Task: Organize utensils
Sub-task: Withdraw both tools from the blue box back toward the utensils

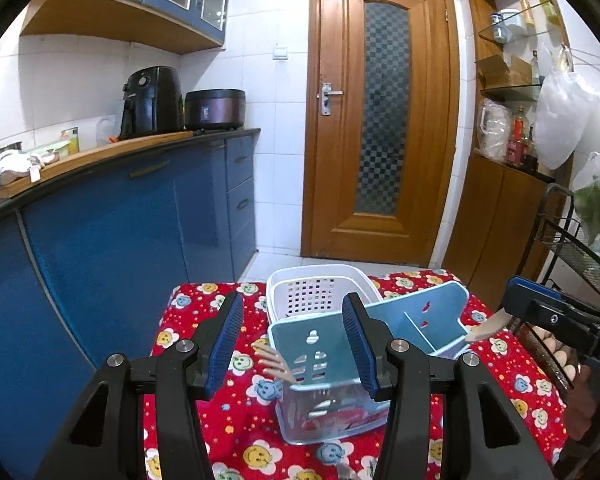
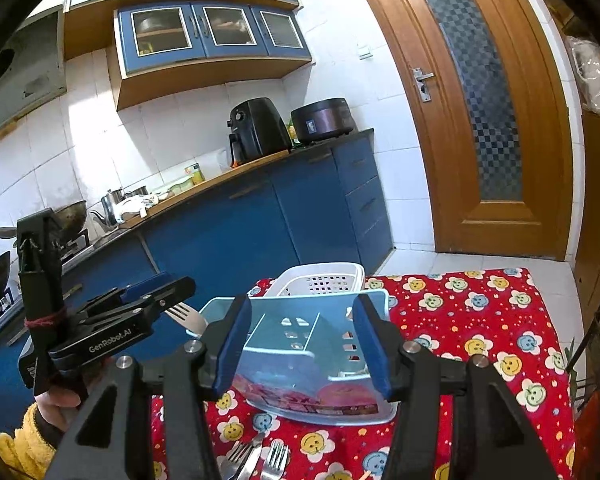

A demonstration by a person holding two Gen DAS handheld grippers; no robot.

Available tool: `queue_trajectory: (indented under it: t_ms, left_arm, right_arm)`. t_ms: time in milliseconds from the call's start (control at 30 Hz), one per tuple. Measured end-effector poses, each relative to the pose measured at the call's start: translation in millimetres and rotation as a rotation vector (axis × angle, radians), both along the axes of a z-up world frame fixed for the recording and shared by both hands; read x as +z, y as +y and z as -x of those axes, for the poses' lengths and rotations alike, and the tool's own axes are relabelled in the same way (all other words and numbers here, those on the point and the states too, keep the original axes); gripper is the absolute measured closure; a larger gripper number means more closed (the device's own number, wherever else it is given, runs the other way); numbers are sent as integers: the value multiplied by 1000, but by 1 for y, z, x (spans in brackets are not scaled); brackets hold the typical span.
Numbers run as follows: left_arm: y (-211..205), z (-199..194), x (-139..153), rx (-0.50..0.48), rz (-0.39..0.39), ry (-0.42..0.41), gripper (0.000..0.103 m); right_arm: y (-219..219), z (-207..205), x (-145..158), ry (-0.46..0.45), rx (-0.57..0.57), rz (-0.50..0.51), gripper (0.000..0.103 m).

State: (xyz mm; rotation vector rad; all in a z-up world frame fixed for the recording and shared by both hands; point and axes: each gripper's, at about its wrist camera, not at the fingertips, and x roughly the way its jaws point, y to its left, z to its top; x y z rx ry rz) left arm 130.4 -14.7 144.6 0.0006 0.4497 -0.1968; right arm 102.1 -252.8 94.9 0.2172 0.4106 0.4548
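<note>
A light blue utensil caddy [image 1: 400, 328] with compartments stands on a red flowered tablecloth [image 1: 204, 432], in front of a white perforated basket [image 1: 320, 288]. In the left wrist view my left gripper [image 1: 294, 344] appears open, with a wooden fork [image 1: 274, 364] lying between its fingers beside the caddy. In the right wrist view that same left gripper [image 2: 160, 300] is shut on a wooden fork [image 2: 190, 318] at the caddy's [image 2: 312, 344] left rim. My right gripper [image 2: 302, 346] is open and empty over the caddy. It shows at the right edge of the left view [image 1: 540, 312], next to a wooden utensil tip [image 1: 488, 326].
Metal forks and a knife [image 2: 256, 460] lie on the cloth at the front edge. Blue kitchen cabinets [image 1: 120, 240] run along the left. A wooden door [image 1: 380, 120] is behind the table. A black wire rack [image 1: 580, 252] stands to the right.
</note>
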Motion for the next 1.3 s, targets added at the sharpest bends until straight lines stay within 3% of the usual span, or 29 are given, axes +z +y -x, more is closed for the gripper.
queue_trajectory:
  t_ms: [767, 1300]
  left_arm:
    - [22, 72, -5, -19, 31, 50, 50]
    - [24, 96, -42, -18, 42, 162, 50]
  right_arm:
    - [-4, 58, -19, 82, -23, -54, 47]
    - [-22, 82, -54, 178, -65, -85, 47]
